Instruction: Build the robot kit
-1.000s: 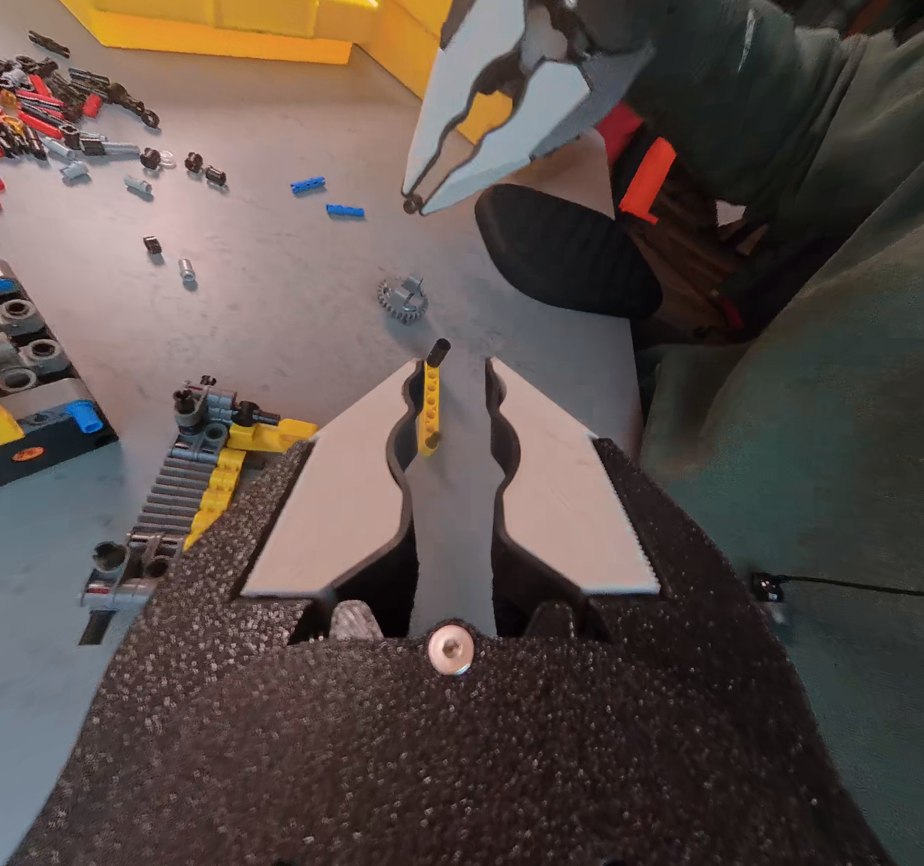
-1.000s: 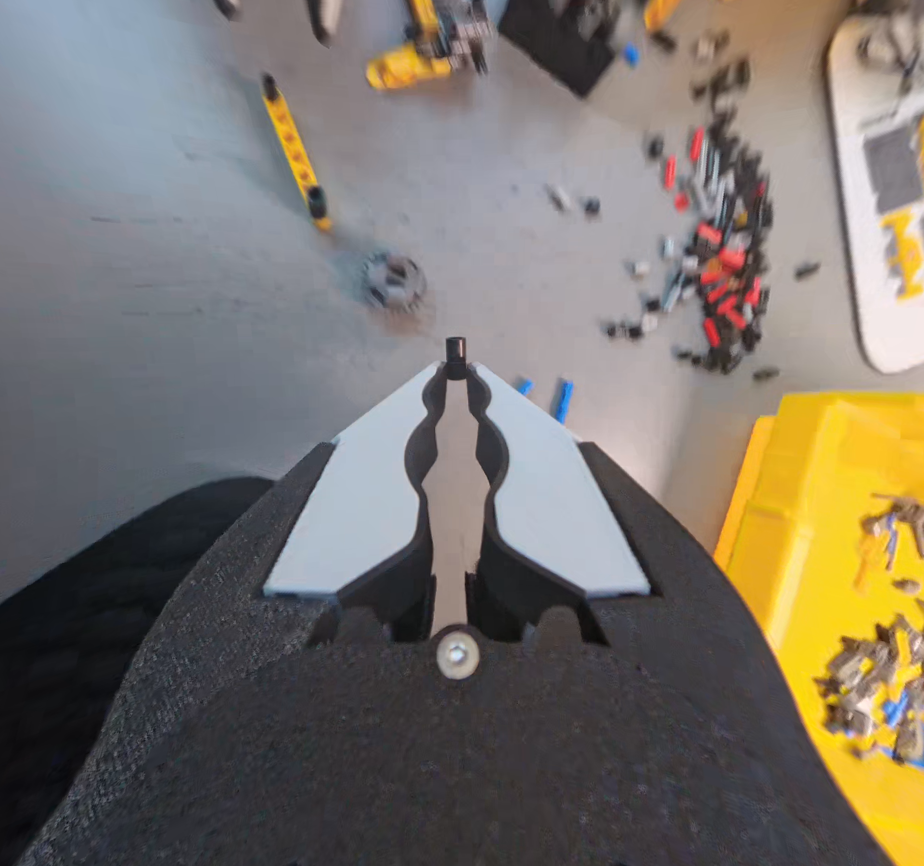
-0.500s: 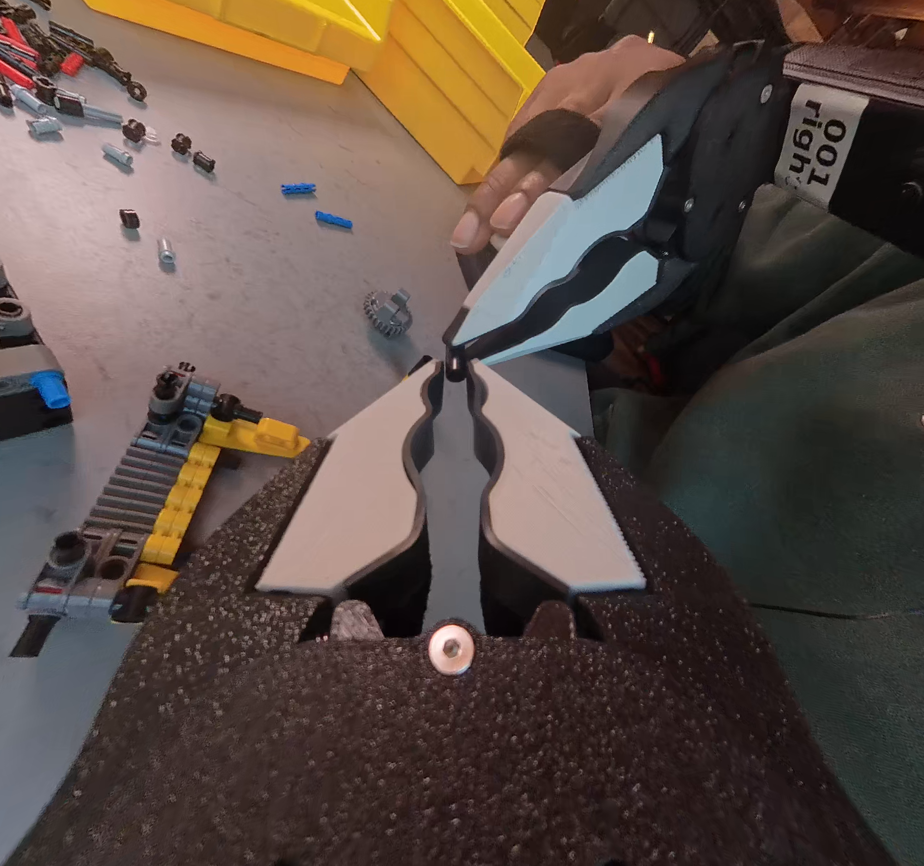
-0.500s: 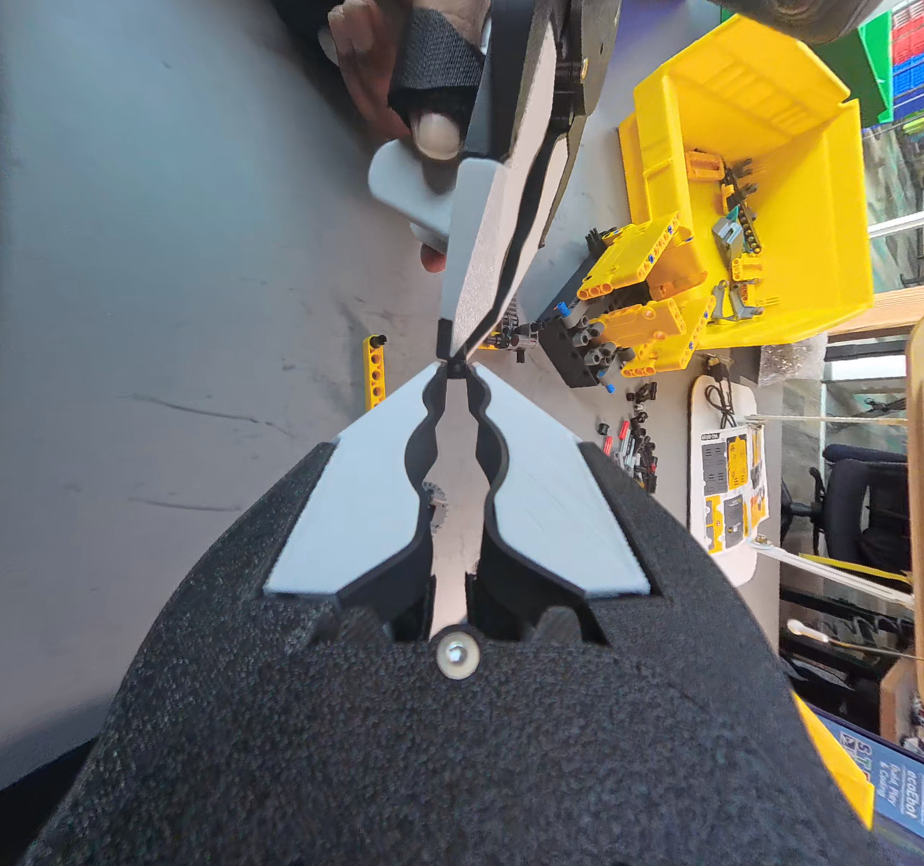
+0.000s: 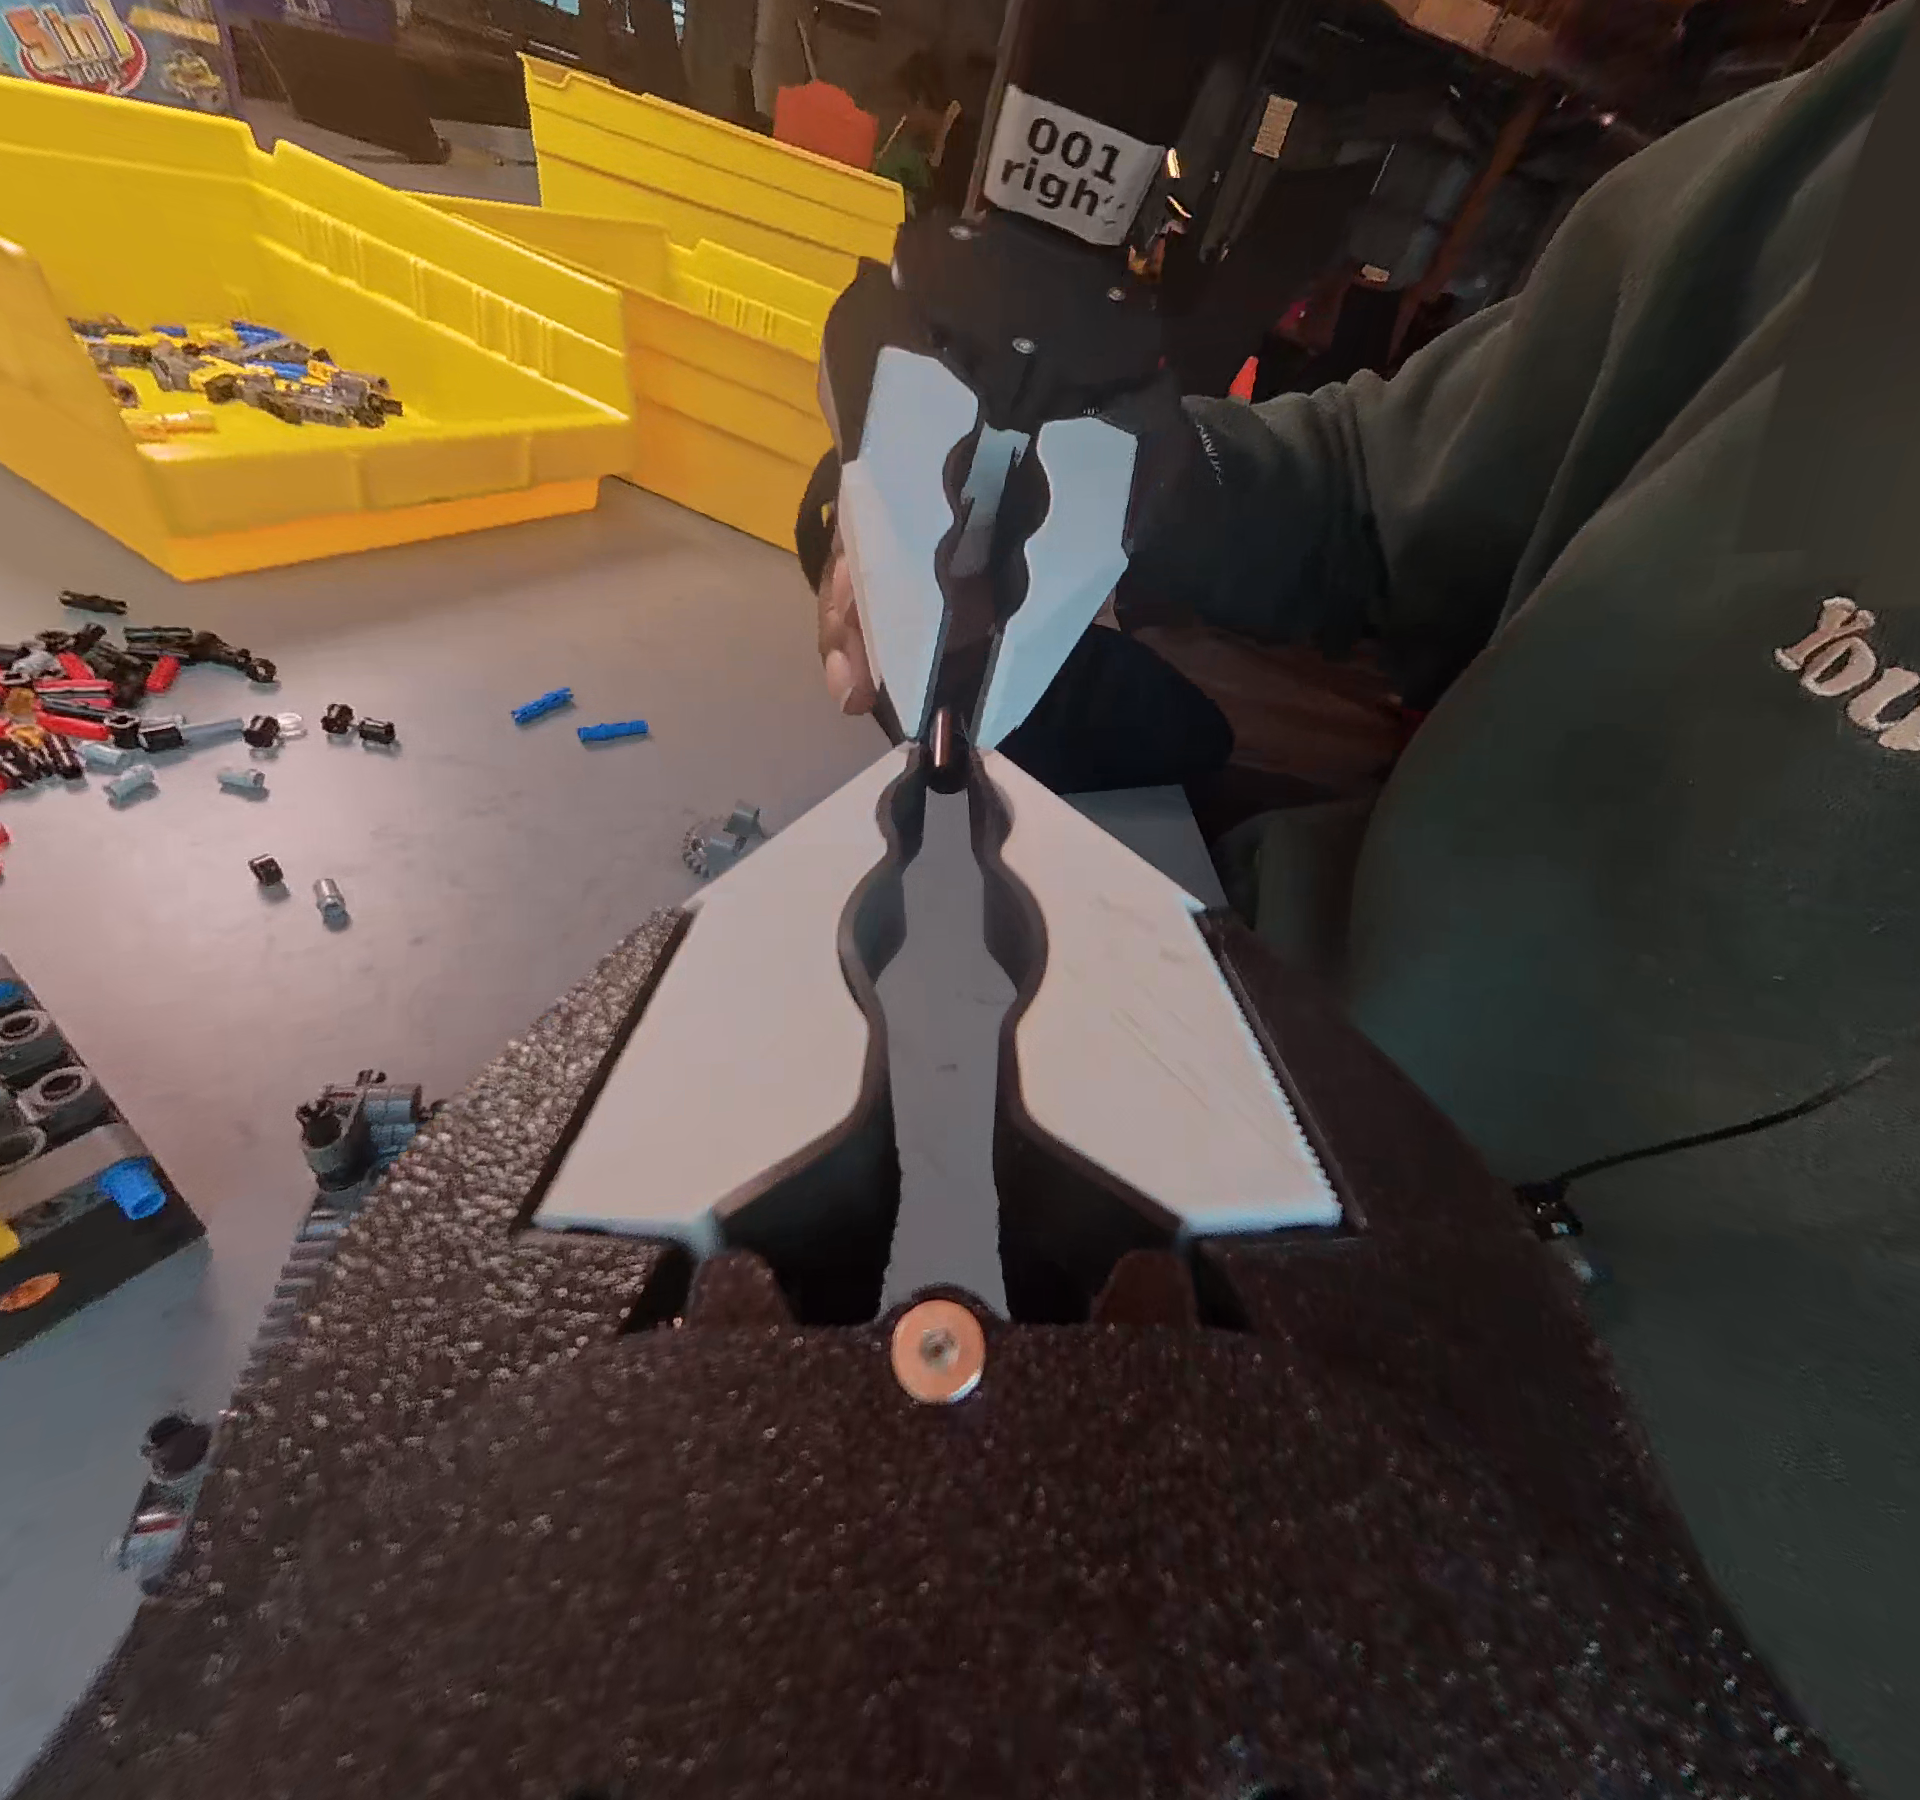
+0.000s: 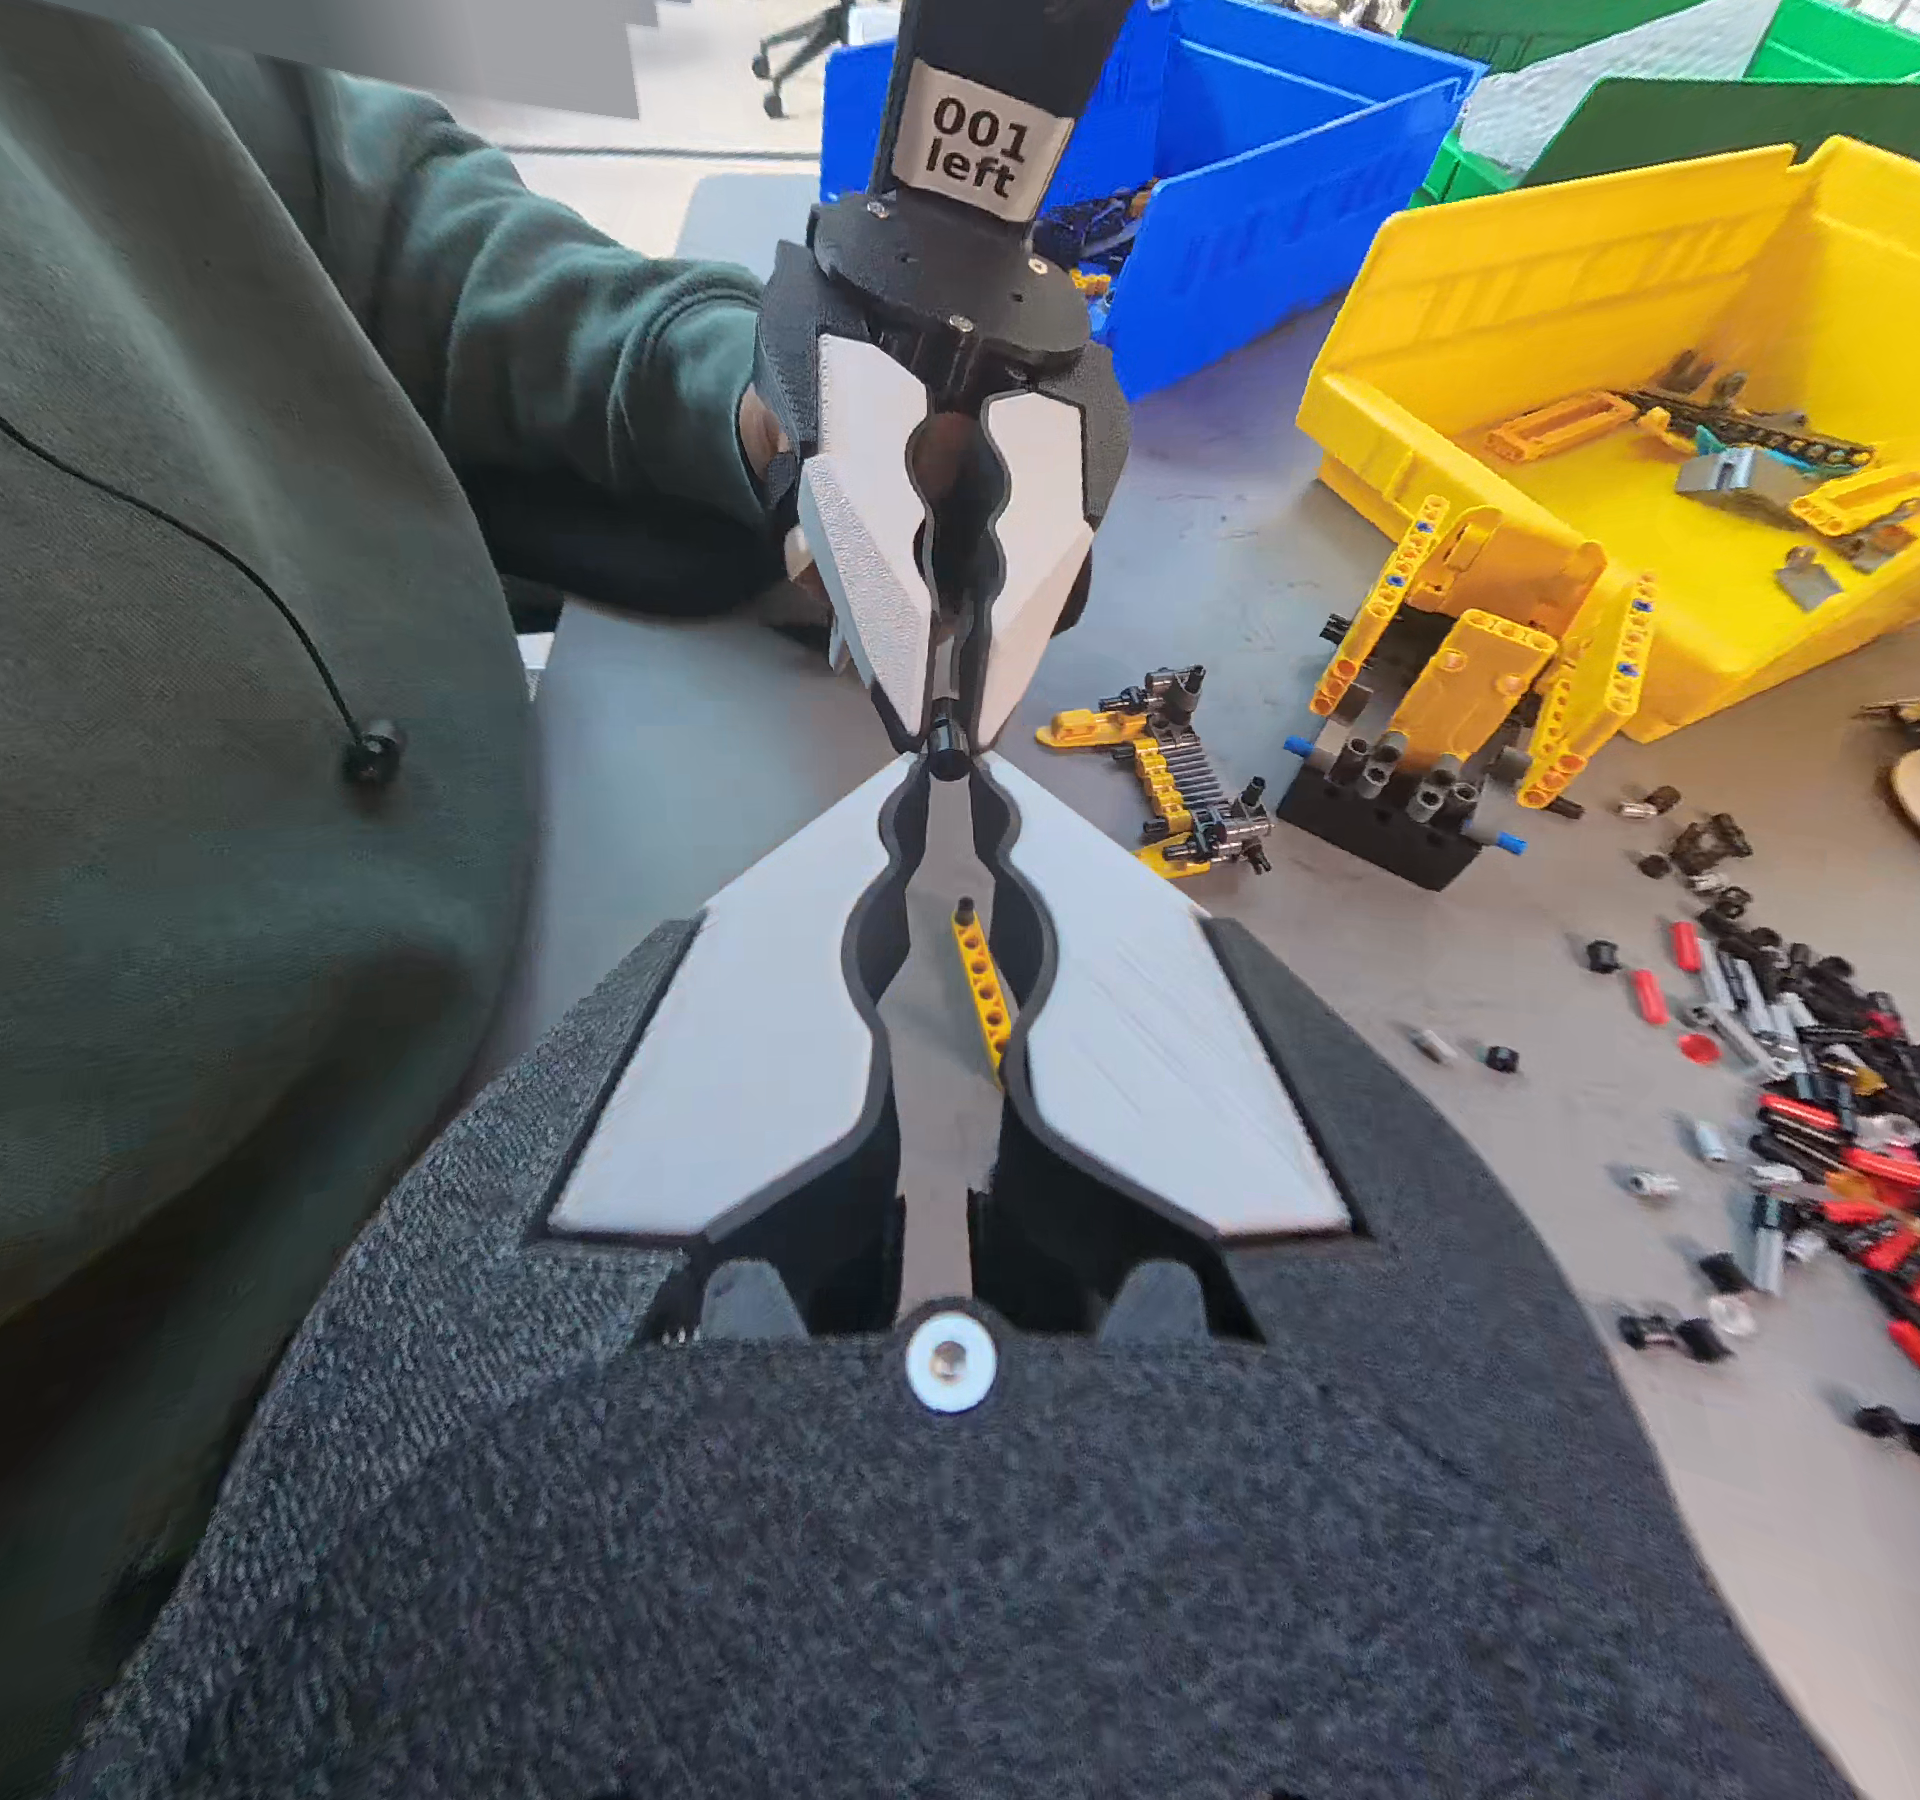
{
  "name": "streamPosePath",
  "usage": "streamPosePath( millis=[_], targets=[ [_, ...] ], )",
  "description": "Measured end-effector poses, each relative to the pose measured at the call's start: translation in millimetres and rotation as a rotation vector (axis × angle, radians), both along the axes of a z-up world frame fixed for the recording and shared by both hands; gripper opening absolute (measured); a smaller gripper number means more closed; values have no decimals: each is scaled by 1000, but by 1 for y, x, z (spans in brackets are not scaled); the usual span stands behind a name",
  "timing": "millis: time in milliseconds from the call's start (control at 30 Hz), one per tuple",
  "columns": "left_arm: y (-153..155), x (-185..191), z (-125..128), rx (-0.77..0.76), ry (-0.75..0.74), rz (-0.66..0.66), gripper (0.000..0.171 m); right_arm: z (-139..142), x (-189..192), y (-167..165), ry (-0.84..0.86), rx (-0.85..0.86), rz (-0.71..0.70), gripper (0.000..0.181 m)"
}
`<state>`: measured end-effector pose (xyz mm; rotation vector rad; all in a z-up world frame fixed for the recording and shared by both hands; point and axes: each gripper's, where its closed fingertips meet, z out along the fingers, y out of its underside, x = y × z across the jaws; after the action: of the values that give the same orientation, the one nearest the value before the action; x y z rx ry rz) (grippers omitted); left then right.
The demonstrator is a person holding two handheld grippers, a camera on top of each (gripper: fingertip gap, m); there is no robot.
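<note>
My left gripper (image 5: pixel 943 776) and right gripper (image 6: pixel 948 776) meet tip to tip above the grey table (image 5: pixel 416 919). A small black pin (image 5: pixel 940 751) is pinched between both pairs of tips; it also shows in the right wrist view (image 6: pixel 945 748). Both grippers are shut on it, one at each end. The right gripper (image 5: pixel 943 734) points down at my left one. A yellow beam with a black pin in its end (image 6: pixel 982 992) lies on the table beneath, held by nothing.
Yellow bins (image 5: pixel 364 483) with parts stand at the back. Loose red, black and grey pieces (image 5: pixel 83 701), two blue pins (image 5: pixel 577 720) and a grey gear (image 5: pixel 717 841) lie about. A yellow-grey track piece (image 6: pixel 1174 784), a yellow-black model (image 6: pixel 1455 711) and a blue bin (image 6: pixel 1247 140) are near. A green sleeve (image 6: pixel 312 503) is close. My left and right fingertips are right by each other. Left tips and right tips are each some 11 cm from the grey gear (image 5: pixel 717 841).
My left gripper shut and rose from beside the yellow beam. The right gripper brought the black pin to its tips. Both tilted up, tip to tip. The beam stayed on the table.
</note>
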<state>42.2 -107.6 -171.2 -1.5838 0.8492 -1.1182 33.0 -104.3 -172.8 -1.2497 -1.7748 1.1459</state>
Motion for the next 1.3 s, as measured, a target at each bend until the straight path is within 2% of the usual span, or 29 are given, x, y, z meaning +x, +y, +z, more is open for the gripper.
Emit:
streamPosePath(
  millis=[167, 367, 533, 633, 767, 867, 933, 1033, 1167, 1300],
  targets=[
    [-3, 3, 3, 109, 40, 14, 7, 6, 4, -6, 29, -164, 45, 11],
    [-1, 2, 4, 170, 77, 51, 7, 8, 2, -4, 54, -218, 23, 9],
    [1, -1, 5, 160, 86, 69, 7, 10, -1, -1, 71, -236, -8, 7],
    [4, -2, -3, 119, 130, 73, 8, 3, -2, 2, 35, -235, -27, 6],
    [6, -16, -52, 9, 405, 56, 26, -24, 6, 3, -131, -148, -24, 6],
    [6, -27, -84, -36, 596, 56, 24, -50, 15, -2, -286, -59, -7, 6],
    [4, -28, -95, -52, 658, 44, 20, -66, 18, 0, -370, 2, -21, 6],
    [1, -22, -103, -43, 703, 27, 13, -81, 21, 10, -446, 80, -58, 6],
    [6, -10, -102, -15, 709, 51, 6, -83, 22, 29, -482, 171, -97, 6],
    [15, -2, -100, 22, 721, 91, 6, -73, 21, 27, -488, 206, -25, 6]
  ],
)
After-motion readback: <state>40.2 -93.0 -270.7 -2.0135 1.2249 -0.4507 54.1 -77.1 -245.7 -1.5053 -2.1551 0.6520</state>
